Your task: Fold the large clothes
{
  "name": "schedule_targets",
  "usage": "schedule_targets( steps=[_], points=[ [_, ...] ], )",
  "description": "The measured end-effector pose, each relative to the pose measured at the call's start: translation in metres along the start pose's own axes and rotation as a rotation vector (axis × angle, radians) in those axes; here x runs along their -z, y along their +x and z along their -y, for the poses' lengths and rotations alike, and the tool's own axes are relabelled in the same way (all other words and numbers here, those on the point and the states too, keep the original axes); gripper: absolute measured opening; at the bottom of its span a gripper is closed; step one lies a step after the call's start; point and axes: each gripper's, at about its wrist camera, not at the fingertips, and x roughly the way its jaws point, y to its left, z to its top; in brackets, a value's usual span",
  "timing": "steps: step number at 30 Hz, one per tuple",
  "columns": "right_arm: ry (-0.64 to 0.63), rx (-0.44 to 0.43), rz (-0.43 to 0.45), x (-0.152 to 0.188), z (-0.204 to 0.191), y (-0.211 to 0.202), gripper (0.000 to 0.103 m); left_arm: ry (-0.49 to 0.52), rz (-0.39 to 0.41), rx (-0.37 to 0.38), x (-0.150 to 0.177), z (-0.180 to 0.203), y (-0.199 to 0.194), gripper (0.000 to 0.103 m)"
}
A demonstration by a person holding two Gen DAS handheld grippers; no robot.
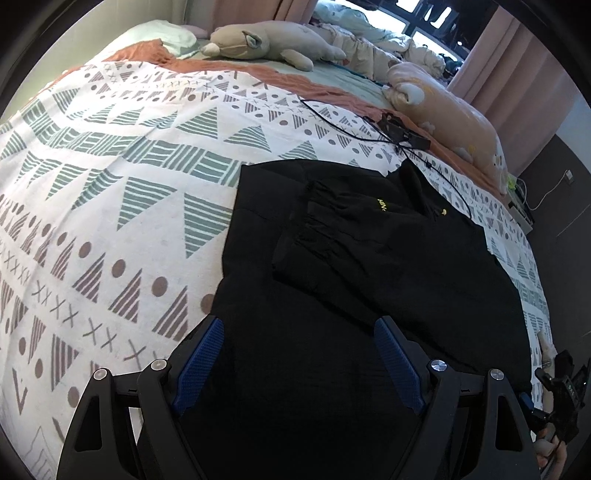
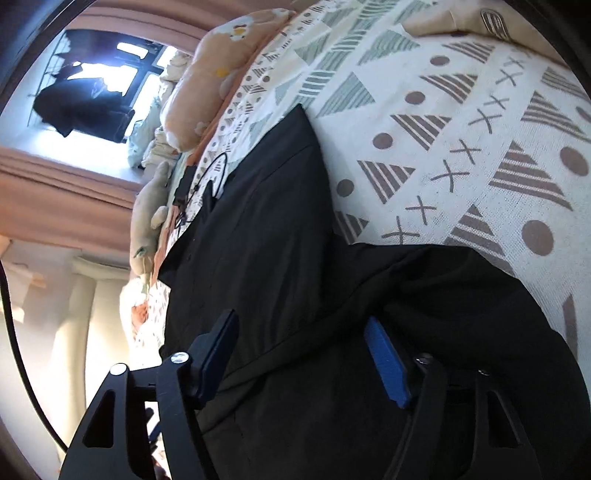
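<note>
A large black garment (image 1: 351, 266) with small yellow lettering lies spread on the patterned bedspread (image 1: 110, 206), a sleeve folded across its chest. My left gripper (image 1: 299, 332) is open, its blue pads (image 1: 201, 362) spread just above the garment's near part. The right gripper shows at the left view's lower right edge (image 1: 561, 391). In the right wrist view, which is rolled sideways, the garment (image 2: 266, 229) fills the middle, and my right gripper (image 2: 303, 332) is open over a raised fold of the black cloth. Neither gripper holds cloth.
A black cable with a small device (image 1: 399, 133) lies on the bed just beyond the garment's collar. Plush toys (image 1: 266, 42) and an orange pillow (image 1: 450, 114) line the far side. A window and pink curtains (image 2: 66, 173) stand behind. A tan item (image 2: 461, 18) lies on the bedspread.
</note>
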Motion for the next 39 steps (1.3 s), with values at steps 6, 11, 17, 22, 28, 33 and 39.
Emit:
schedule_targets(
  steps=[6, 11, 17, 22, 28, 33, 39],
  points=[
    [0.042, 0.046, 0.044, -0.011, 0.01, 0.002, 0.045, 0.028, -0.021, -0.048, -0.024, 0.014, 0.037, 0.084],
    [0.091, 0.031, 0.062, -0.017, 0.018, 0.0, 0.04, 0.056, -0.058, -0.174, -0.035, 0.02, 0.068, 0.084],
    [0.109, 0.035, 0.076, -0.018, 0.018, -0.001, 0.04, 0.13, -0.055, -0.169, -0.029, 0.033, 0.075, 0.047],
    [0.123, 0.013, 0.075, -0.019, 0.02, -0.004, 0.04, 0.174, -0.042, -0.218, -0.012, 0.04, 0.054, 0.015],
    [0.098, -0.004, 0.076, -0.022, 0.019, -0.014, 0.04, 0.173, -0.057, -0.141, 0.014, 0.039, 0.015, 0.01],
    [0.109, -0.006, 0.09, -0.023, 0.025, -0.023, 0.04, 0.16, -0.035, -0.13, 0.03, 0.029, -0.01, 0.01],
    [0.117, -0.02, 0.088, -0.025, 0.028, -0.026, 0.039, 0.107, -0.011, -0.101, 0.044, 0.01, -0.02, 0.01]
  ],
)
